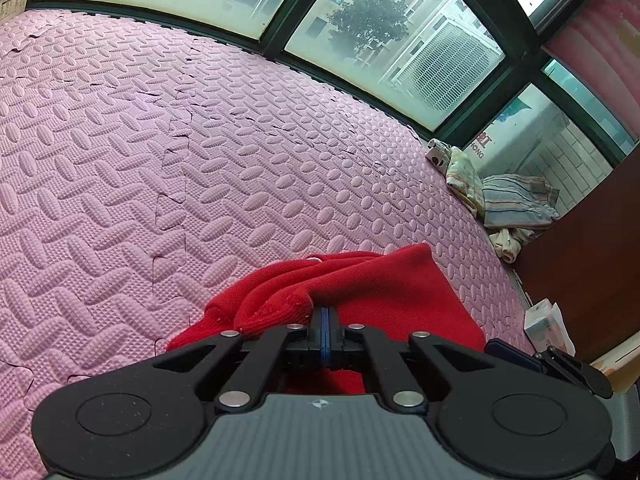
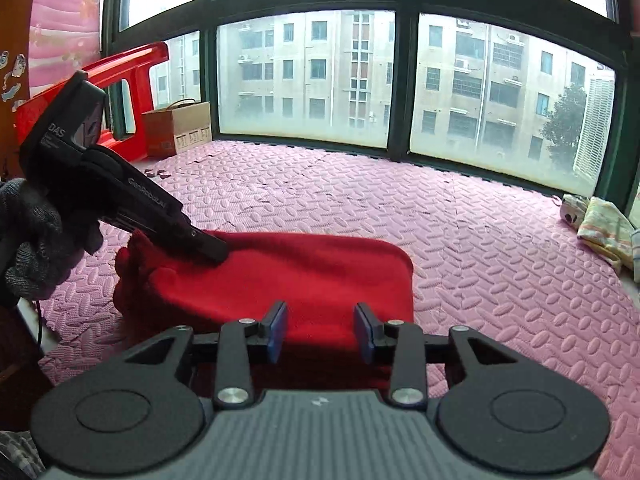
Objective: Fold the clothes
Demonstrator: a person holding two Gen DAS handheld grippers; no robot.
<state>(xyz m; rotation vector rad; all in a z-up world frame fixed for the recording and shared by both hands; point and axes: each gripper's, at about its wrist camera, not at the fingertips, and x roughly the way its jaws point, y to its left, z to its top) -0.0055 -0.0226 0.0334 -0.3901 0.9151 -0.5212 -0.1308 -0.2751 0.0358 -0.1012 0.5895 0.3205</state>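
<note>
Red garment (image 2: 280, 276), a knitted piece of clothing, lies on the pink foam mat (image 2: 480, 240) that covers the floor in front of the large windows (image 2: 304, 76). Its right part is spread flat with a rounded corner, while its left part is bunched into thick folds.

Left gripper (image 1: 325, 312) has its fingers pressed together, and they are pinching a fold of the red cloth at the bunched part. In the right wrist view this same gripper comes in from the left, tilted downward, with its tip on the garment, and a hand (image 2: 28, 236) in a dark grey knitted glove holds it.

Right gripper (image 2: 321, 330) is over the near edge of the garment. Its fingers (image 2: 278, 330), with blue pads, are spread apart and they pinch nothing; the red cloth is seen between and beyond them, but I cannot tell if the tips touch it.

Near the right end of the mat, close to the window, several other clothes (image 1: 516, 200) lie in a loose pile, striped and pale coloured. At the left, beside the window, stands a brown cardboard box (image 2: 178, 128) and next to it a red plastic object (image 2: 100, 76). A small white box (image 1: 546, 324) lies at the edge of the mat in the left wrist view.
</note>
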